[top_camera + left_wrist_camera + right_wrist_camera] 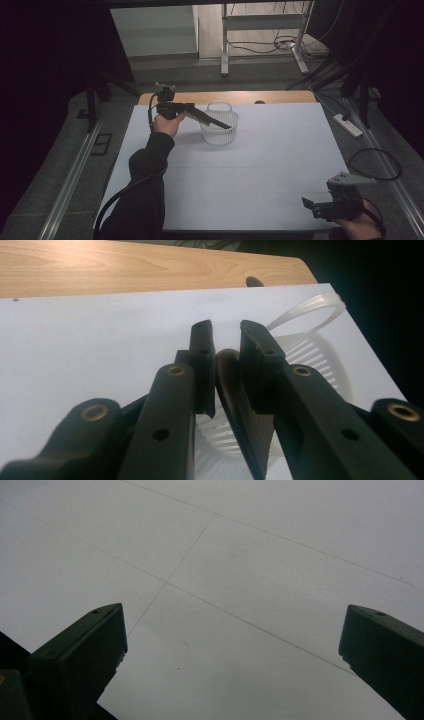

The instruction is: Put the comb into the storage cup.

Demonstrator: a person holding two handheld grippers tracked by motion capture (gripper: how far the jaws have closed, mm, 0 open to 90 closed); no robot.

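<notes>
Tongs of the left gripper [226, 125] clamp a comb [240, 410] over the basket [219, 134].

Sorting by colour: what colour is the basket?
White, with slatted sides; the basket shows best in the high view.

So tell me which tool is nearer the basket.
Left. The left tool reaches over the basket, gripping a dark comb-like thing above it. The right tool sits far off at the table's near right corner, open.
</notes>
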